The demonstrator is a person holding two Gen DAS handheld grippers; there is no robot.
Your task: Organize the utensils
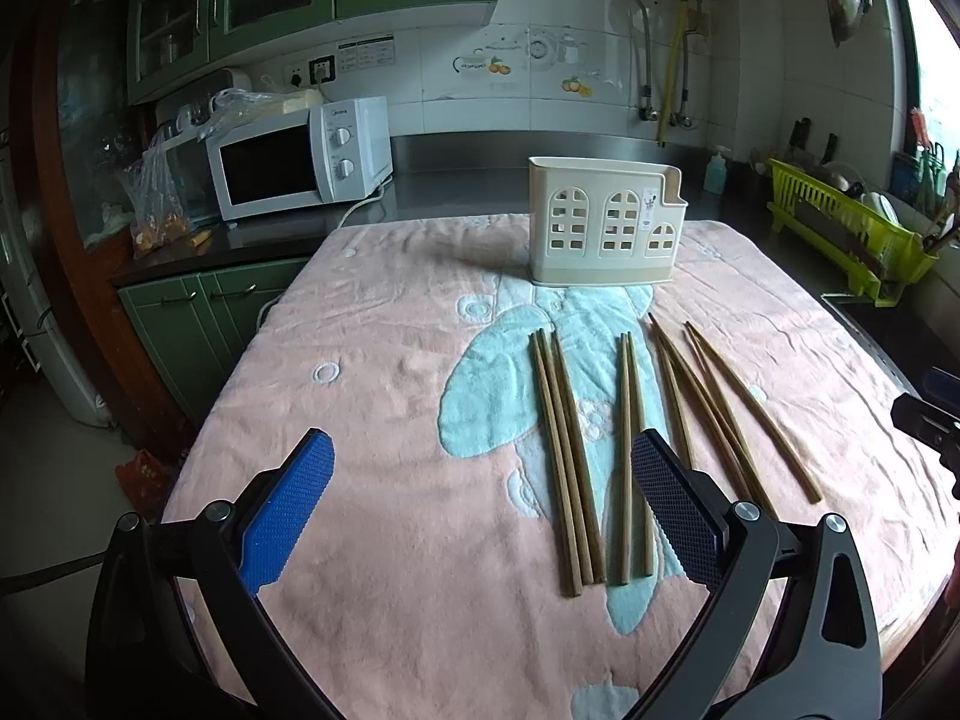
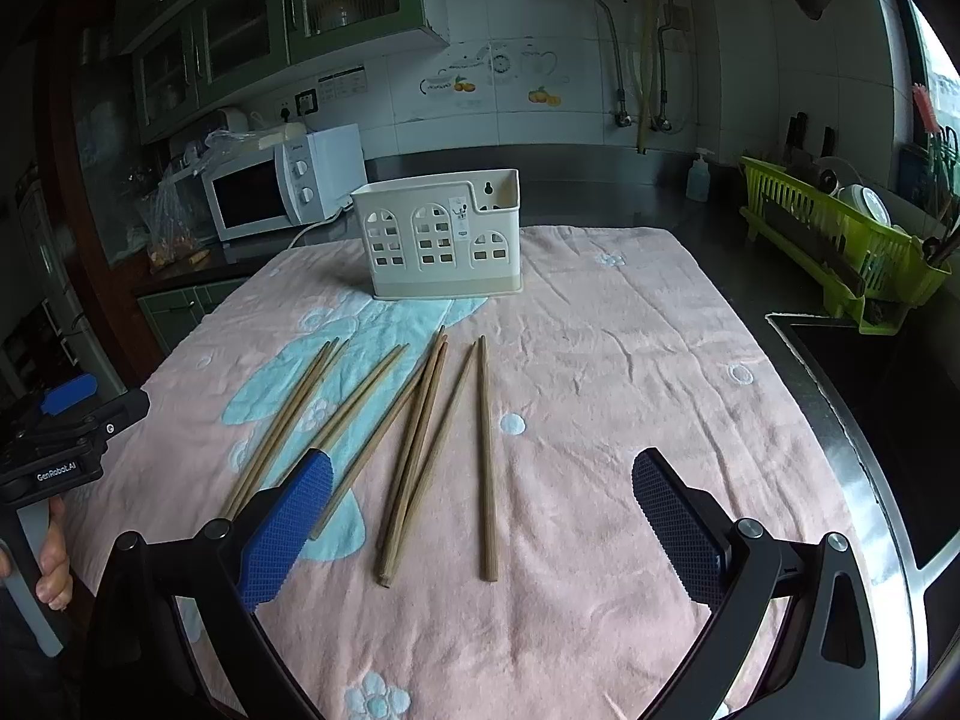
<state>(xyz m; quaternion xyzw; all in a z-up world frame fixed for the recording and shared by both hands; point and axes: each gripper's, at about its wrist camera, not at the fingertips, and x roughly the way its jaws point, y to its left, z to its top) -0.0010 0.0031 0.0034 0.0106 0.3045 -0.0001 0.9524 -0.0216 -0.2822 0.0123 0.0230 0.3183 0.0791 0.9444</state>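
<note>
Several wooden chopsticks (image 1: 564, 456) lie loose on a pink towel (image 1: 390, 396), pointing toward a cream utensil holder (image 1: 606, 222) with arched cut-outs at the far side. They also show in the right wrist view (image 2: 414, 456), in front of the holder (image 2: 441, 237). My left gripper (image 1: 480, 510) is open and empty above the towel, left of the chopsticks; its right finger overlaps their near ends. My right gripper (image 2: 480, 522) is open and empty, hovering over the near ends of the right-hand chopsticks.
A white microwave (image 1: 300, 159) stands on the counter at the back left. A green dish rack (image 1: 840, 228) sits at the right beside a sink (image 2: 870, 360). The left gripper's body (image 2: 54, 450) shows at the left edge of the right wrist view.
</note>
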